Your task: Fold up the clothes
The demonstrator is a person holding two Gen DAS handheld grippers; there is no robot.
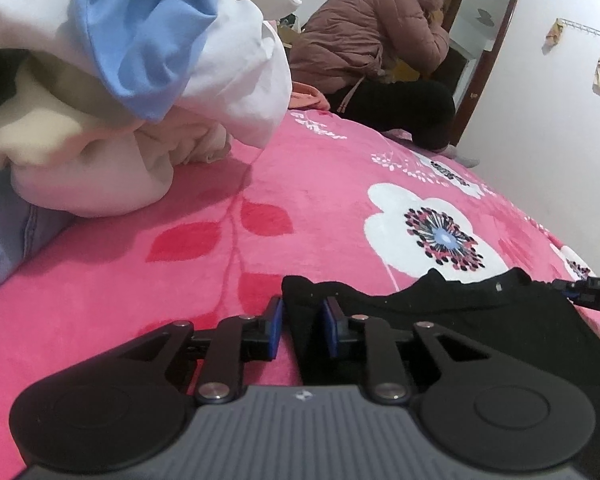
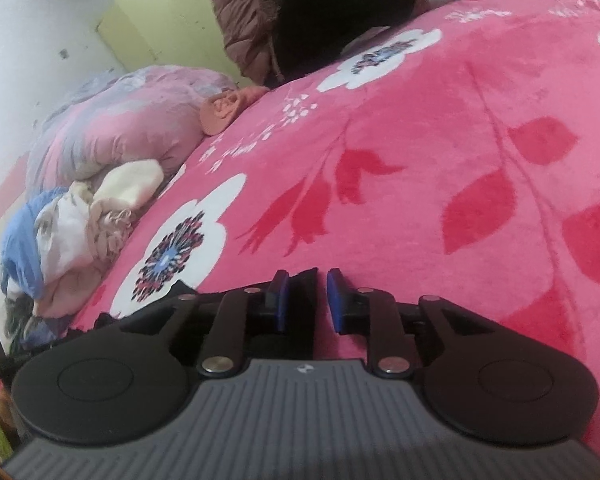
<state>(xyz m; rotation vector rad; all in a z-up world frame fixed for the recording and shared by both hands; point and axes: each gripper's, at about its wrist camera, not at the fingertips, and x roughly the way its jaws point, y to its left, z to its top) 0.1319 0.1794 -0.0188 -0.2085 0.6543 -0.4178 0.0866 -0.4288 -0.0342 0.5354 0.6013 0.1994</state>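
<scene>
**A:** Where is the black garment point(image 1: 460, 320) to be found?

**B:** It is spread flat at the near edge of the pink blanket point(image 1: 300, 200), well apart from the pile of clothes point(image 1: 140, 60) heaped at the left edge. One top corner is set between the jaws of the left gripper point(image 1: 302, 312), the other between those of the right gripper point(image 2: 308, 296).

**A:** Is it held?

**B:** Both grippers are set narrow. On the right, a strip of blanket is seen between the cloth and one pad, so nothing is pinched there. On the left, the gap is filled by cloth, but whether it is pressed cannot be told.

**A:** What should be minded for the fold?

**B:** Probably both corners should be gripped firmly before anything is lifted. The top edge should be kept taut and level between the two grippers. The cloth is likely limp, so an uneven lift would be paid for with a skewed crease.
</scene>
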